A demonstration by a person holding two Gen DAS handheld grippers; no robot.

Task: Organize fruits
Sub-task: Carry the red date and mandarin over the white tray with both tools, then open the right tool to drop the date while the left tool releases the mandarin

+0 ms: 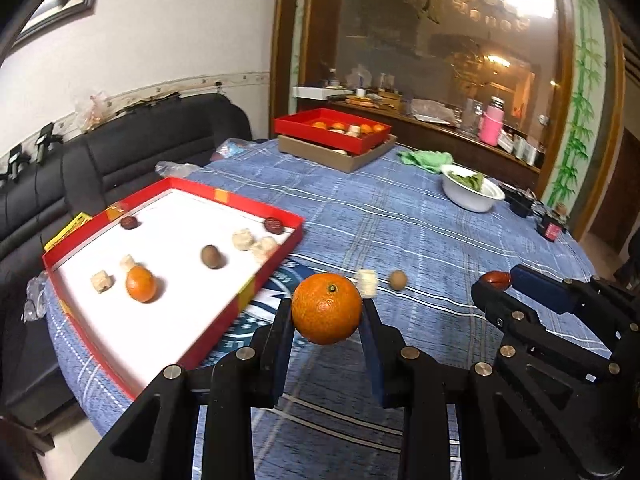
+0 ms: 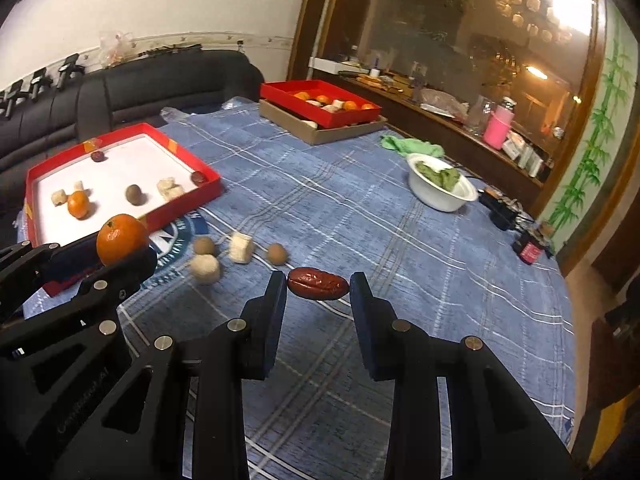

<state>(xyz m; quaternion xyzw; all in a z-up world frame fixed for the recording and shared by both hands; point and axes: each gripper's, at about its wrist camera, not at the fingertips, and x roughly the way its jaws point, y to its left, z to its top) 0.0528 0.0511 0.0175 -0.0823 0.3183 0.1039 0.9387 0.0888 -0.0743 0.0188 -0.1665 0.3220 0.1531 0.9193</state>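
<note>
My left gripper (image 1: pixel 326 312) is shut on an orange (image 1: pixel 326 308) and holds it above the blue cloth, just right of the near red tray (image 1: pixel 256 280). In the right wrist view the same orange (image 2: pixel 121 239) shows at the left, in the left gripper (image 2: pixel 120 254). My right gripper (image 2: pixel 318 284) is shut on a dark red date (image 2: pixel 318 283), gripped end to end above the cloth; the date (image 1: pixel 496 279) also shows at the right gripper's tip in the left wrist view. The tray (image 2: pixel 208 188) holds a small orange (image 1: pixel 141 284), a brown round fruit (image 1: pixel 212 256), two dark fruits and several pale chunks.
Loose on the cloth lie pale chunks (image 2: pixel 241 247) and small brown round fruits (image 2: pixel 277 254). A second red tray (image 1: pixel 340 142) with oranges sits on a cardboard box at the far side. A white bowl (image 1: pixel 468 196) of greens, a green cloth (image 1: pixel 426 159) and a black sofa (image 1: pixel 120 152) are around.
</note>
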